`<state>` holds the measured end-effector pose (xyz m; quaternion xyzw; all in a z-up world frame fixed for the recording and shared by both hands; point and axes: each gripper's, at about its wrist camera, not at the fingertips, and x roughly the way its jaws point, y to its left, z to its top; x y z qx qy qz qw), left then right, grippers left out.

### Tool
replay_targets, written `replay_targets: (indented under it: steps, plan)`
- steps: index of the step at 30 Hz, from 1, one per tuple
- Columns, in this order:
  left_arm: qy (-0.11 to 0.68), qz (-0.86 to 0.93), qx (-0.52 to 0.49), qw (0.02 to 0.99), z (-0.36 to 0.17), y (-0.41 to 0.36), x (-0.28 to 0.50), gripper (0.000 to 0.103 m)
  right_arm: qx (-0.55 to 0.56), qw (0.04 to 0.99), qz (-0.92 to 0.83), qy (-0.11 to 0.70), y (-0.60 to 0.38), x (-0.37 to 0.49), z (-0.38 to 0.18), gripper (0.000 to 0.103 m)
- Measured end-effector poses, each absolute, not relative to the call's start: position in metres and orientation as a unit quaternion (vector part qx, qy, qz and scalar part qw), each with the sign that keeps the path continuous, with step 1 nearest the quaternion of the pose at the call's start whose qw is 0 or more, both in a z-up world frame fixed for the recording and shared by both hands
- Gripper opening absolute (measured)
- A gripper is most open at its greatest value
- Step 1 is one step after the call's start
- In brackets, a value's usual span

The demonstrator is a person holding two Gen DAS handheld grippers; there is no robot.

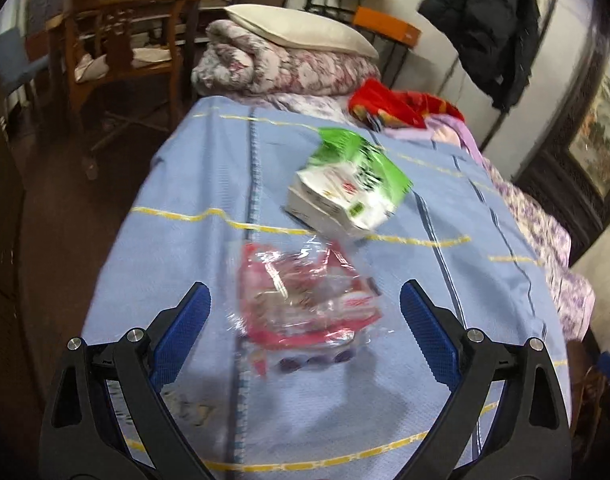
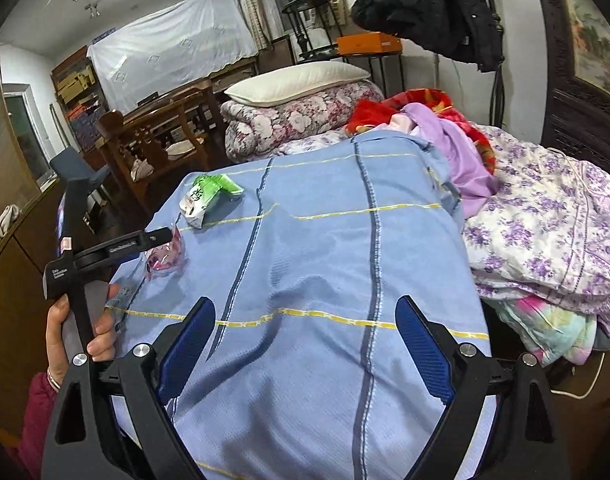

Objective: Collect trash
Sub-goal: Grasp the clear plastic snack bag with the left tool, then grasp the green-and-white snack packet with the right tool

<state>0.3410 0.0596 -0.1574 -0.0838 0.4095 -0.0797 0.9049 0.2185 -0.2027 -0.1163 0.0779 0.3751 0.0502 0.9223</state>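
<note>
My left gripper [image 1: 305, 320] is spread wide with nothing pinched, and the crumpled red-and-clear wrapper [image 1: 305, 304] lies on the blue bedspread [image 1: 165, 240] straight ahead, between and just past its fingertips. Its long side seems to run across the gap. The green-and-white packet [image 1: 345, 188] lies farther ahead, slightly right. My right gripper [image 2: 305, 328], also wide and empty, has both well off to its left, so the left is nearer.

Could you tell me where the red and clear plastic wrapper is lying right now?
The red and clear plastic wrapper lies on the blue bedspread, just ahead of the open left hand-held gripper, nearer than the green and white packet.
</note>
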Motion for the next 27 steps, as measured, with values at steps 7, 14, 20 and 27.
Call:
replay_targets:
  steps: [7,14,20,27]
  plan:
    - [0.423,-0.058,-0.069,0.902,-0.167,0.051,0.351,0.083,0.080,0.921,0.053,0.377,-0.202,0.223,-0.118,0.090]
    - [0.402,-0.073,-0.118,0.905,-0.151,0.076,0.340,0.046,0.079,0.920,0.068,0.378,-0.193,0.230,-0.114,0.090]
    - [0.376,-0.065,-0.154,0.911,-0.140,0.102,0.330,0.046,0.055,0.915,0.110,0.385,-0.154,0.275,-0.103,0.090]
    - [0.378,-0.068,-0.180,0.906,-0.142,0.117,0.331,0.046,0.093,0.887,0.154,0.425,-0.100,0.368,-0.115,0.090]
